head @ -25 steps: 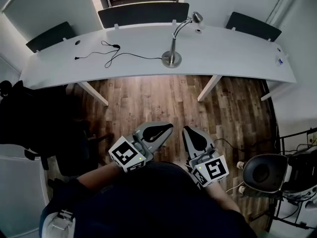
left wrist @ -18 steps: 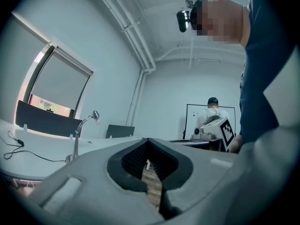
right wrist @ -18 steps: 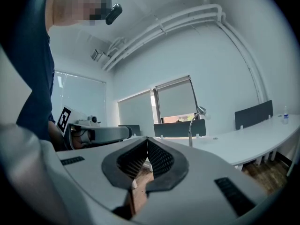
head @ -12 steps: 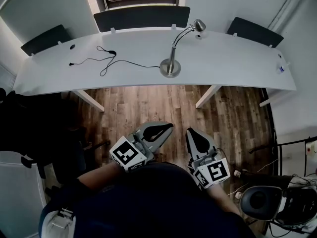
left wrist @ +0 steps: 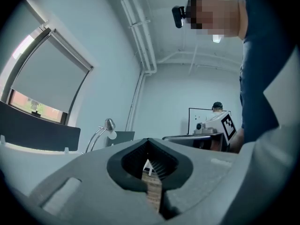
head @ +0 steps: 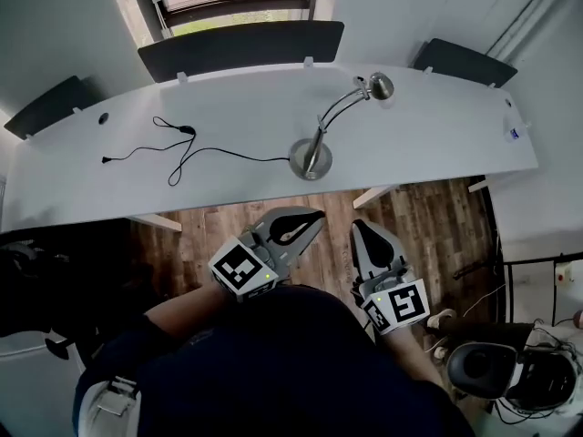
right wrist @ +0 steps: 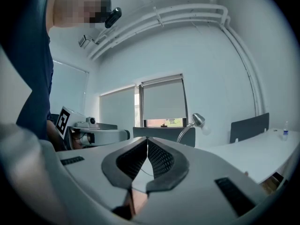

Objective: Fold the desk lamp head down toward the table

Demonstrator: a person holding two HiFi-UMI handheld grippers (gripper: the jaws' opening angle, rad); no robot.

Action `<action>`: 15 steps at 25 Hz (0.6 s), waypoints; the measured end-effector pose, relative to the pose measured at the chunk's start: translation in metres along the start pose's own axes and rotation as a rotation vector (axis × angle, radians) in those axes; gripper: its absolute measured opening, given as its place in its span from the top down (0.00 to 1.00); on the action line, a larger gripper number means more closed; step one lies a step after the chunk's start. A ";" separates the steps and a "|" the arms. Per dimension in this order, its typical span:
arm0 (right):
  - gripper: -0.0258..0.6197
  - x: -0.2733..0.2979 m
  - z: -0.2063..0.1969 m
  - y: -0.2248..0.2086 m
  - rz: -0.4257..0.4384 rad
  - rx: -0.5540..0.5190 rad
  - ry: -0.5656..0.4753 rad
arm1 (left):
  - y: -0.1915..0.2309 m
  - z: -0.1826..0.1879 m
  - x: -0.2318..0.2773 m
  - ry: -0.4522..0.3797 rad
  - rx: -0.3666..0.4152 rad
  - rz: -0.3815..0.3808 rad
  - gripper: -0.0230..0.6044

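A silver desk lamp (head: 314,148) stands on the white curved table (head: 437,135), its round base near the front edge, its neck arching right to the head (head: 380,86), which is raised. The lamp head (left wrist: 109,124) also shows in the left gripper view, and the lamp head (right wrist: 198,120) in the right gripper view. My left gripper (head: 316,215) and right gripper (head: 359,228) are held side by side in front of the table, short of its edge, both shut and empty. They point level toward the lamp.
A black cable (head: 182,148) lies on the table left of the lamp. Dark divider panels (head: 241,44) stand along the table's far edge. A small bottle (head: 515,135) sits at the far right. A white table leg (head: 378,195) and a chair (head: 483,367) are at the right.
Both grippers and the view have come much closer to the table. The lamp now lies just ahead of the jaws. The jaws have stayed shut.
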State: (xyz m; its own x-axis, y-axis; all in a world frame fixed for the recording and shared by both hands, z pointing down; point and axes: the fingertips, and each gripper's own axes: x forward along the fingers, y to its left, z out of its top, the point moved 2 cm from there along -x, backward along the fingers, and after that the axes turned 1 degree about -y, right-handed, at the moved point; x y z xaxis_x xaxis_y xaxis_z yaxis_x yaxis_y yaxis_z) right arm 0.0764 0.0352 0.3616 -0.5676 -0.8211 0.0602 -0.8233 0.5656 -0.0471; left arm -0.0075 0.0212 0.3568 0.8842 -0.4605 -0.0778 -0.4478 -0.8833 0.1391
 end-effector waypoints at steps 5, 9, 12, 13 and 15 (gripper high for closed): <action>0.94 0.050 0.015 -0.023 -0.031 -0.013 -0.010 | 0.050 0.009 0.021 0.008 -0.004 -0.019 0.96; 0.94 0.070 0.011 -0.048 -0.031 -0.019 0.006 | 0.075 0.000 0.040 0.028 -0.041 0.010 0.96; 0.94 0.080 0.006 -0.069 -0.007 -0.024 0.018 | 0.088 -0.009 0.058 0.039 -0.054 0.044 0.96; 0.94 0.082 0.005 -0.075 0.001 -0.023 0.019 | 0.091 -0.010 0.063 0.039 -0.058 0.054 0.96; 0.94 0.086 0.007 -0.088 0.017 -0.022 0.018 | 0.096 -0.011 0.071 0.041 -0.060 0.075 0.96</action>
State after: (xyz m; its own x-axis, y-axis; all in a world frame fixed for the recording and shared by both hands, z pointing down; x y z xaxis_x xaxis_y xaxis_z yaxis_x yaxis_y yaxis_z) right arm 0.0998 -0.0853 0.3641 -0.5812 -0.8101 0.0774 -0.8134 0.5811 -0.0264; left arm 0.0139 -0.0956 0.3759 0.8538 -0.5201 -0.0242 -0.5053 -0.8389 0.2023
